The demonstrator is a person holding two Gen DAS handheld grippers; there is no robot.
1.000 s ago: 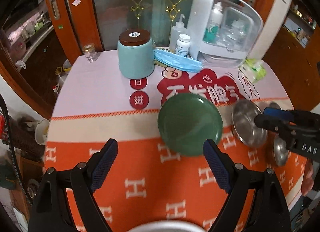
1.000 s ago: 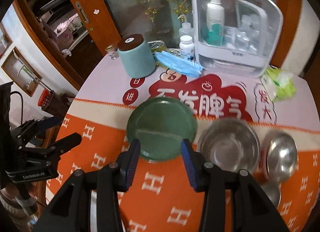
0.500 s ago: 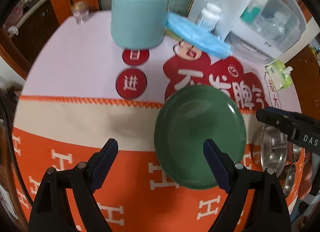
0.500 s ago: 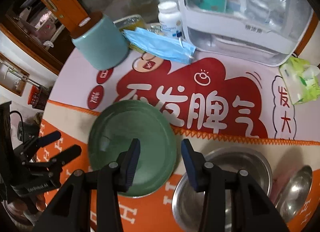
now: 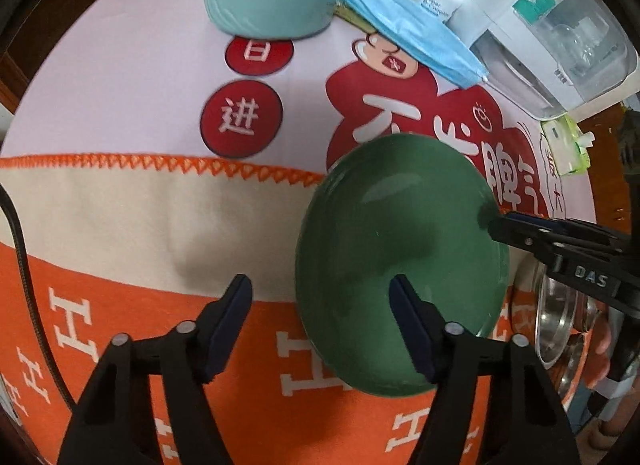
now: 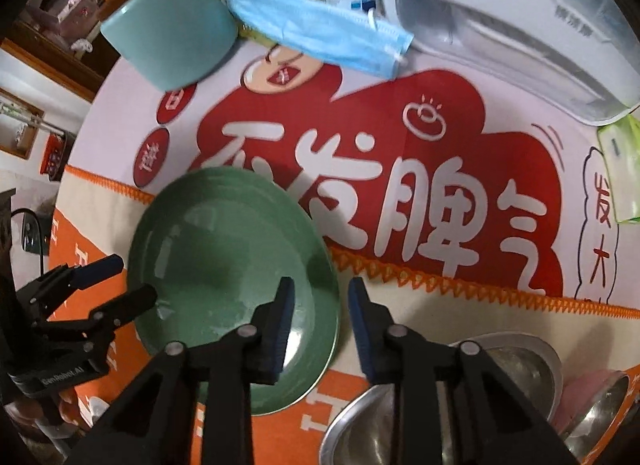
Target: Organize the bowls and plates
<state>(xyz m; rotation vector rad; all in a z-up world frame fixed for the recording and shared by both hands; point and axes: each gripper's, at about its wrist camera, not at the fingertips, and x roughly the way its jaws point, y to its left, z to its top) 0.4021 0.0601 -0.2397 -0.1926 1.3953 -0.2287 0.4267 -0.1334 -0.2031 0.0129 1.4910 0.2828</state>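
- My left gripper (image 5: pixel 320 319) and right gripper (image 6: pixel 320 319) have just been narrowing, each straddling an edge of the round green ceramic plate (image 5: pixel 400 261); neither pinches yet.
- The plate lies on the orange blanket (image 5: pixel 140 345); the steel bowls (image 6: pixel 500 381) sit unstacked, so nothing is organized yet.

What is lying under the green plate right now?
The green plate lies on the orange-and-cream blanket, its far rim over the red-printed mat. Anything directly beneath it is covered.
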